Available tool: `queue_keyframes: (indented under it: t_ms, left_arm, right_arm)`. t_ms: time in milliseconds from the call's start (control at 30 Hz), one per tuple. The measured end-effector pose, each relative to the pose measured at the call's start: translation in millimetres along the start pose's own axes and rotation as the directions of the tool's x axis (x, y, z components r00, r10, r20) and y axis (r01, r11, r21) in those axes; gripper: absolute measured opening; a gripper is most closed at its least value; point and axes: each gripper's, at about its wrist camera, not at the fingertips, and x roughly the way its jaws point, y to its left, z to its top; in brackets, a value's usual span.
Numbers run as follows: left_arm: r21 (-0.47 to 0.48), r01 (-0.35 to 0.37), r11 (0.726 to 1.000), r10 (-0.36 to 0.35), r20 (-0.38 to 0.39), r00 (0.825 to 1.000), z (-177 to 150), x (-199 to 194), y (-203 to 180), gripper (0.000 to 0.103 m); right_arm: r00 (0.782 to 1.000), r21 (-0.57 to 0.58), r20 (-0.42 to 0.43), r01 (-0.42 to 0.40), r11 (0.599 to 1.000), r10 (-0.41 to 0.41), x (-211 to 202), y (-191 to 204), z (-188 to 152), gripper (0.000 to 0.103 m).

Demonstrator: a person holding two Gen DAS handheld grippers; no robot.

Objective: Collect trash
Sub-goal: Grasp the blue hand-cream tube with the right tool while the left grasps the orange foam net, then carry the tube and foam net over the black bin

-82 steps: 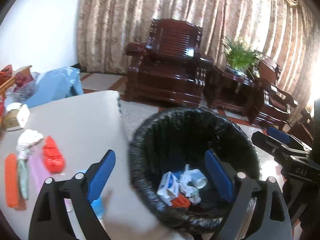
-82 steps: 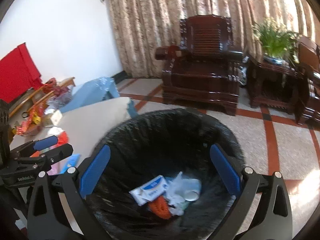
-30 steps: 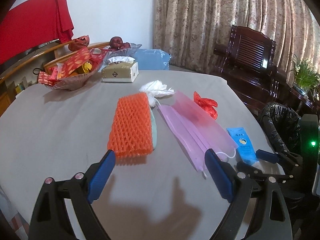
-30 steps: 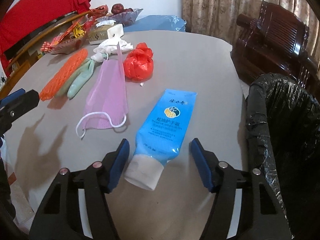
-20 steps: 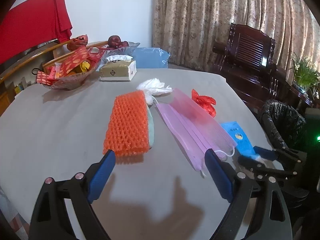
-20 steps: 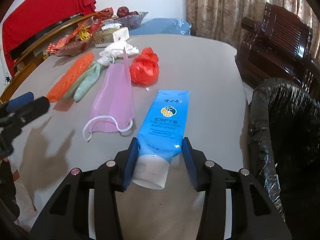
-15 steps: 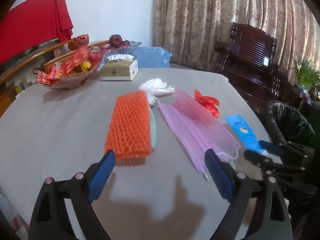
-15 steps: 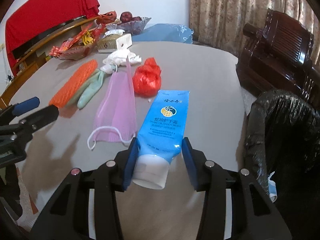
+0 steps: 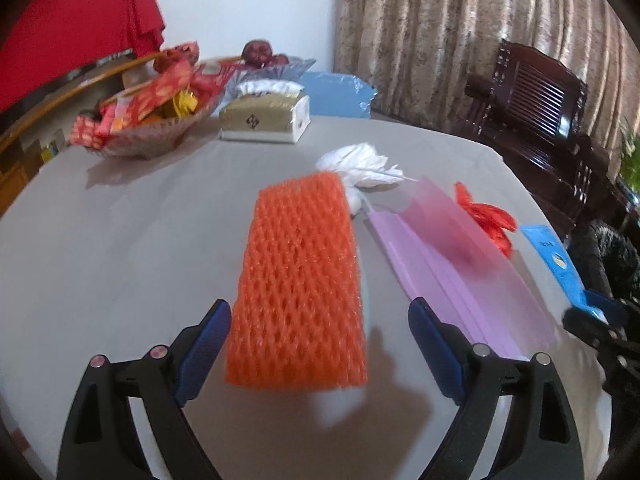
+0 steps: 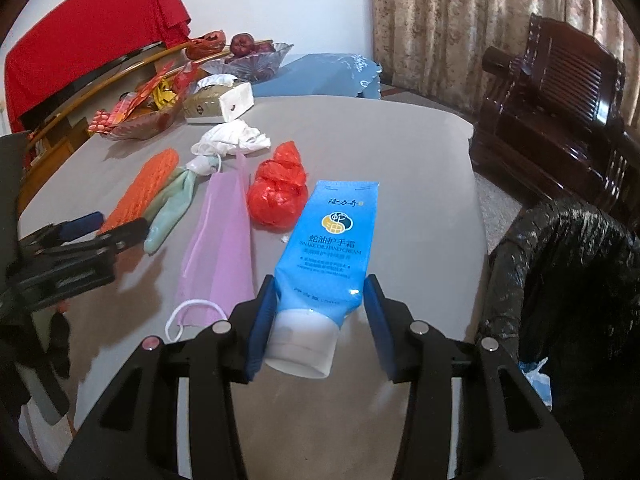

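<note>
My right gripper (image 10: 320, 320) is shut on the blue hand cream tube (image 10: 328, 248) near its white cap and holds it above the grey table (image 10: 400, 152). The tube also shows in the left wrist view (image 9: 554, 258). My left gripper (image 9: 320, 344) is open, with the near end of the orange foam net (image 9: 298, 276) between its fingers. A pink face mask (image 9: 452, 264), a red plastic bag (image 9: 486, 216) and white crumpled tissue (image 9: 360, 168) lie beside the net. The black-lined trash bin (image 10: 560, 280) stands off the table's right edge.
A tissue box (image 9: 266, 120) and a snack basket (image 9: 144, 120) sit at the table's far side, with a fruit bowl (image 10: 256, 58) behind. A pale green bag (image 10: 172, 210) lies by the net. Dark wooden armchairs (image 10: 560, 120) stand at right.
My right gripper closed on the blue tube and lifted it off the table. My left gripper moved forward so the orange net's end lies between its open fingers.
</note>
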Motion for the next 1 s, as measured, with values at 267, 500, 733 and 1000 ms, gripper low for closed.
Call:
queue_keyframes:
  t_ms: [267, 500, 733, 1000]
  left_arm:
    - [-0.078, 0.089, 0.993, -0.094, -0.062, 0.994, -6, 14, 18, 0.029]
    - [-0.081, 0.090, 0.993, -0.091, -0.017, 0.996, 0, -17, 19, 0.017]
    - [-0.057, 0.097, 0.994, -0.097, 0.009, 0.995, 11, -51, 9, 0.019]
    - [-0.056, 0.128, 0.990, -0.131, -0.063, 0.989, -14, -47, -1, 0.013]
  right_arm:
    - [1.000, 0.003, -0.002, -0.005, 1.000, 0.005, -3, 0, 3, 0.043]
    - [1.000, 0.016, 0.029, -0.008, 1.000, 0.008, -19, -5, 9, 0.043]
    - [0.998, 0.011, 0.065, -0.015, 1.000, 0.014, -37, -6, 13, 0.043]
    - [0.998, 0.004, 0.064, -0.018, 1.000, 0.018, -44, -6, 9, 0.043]
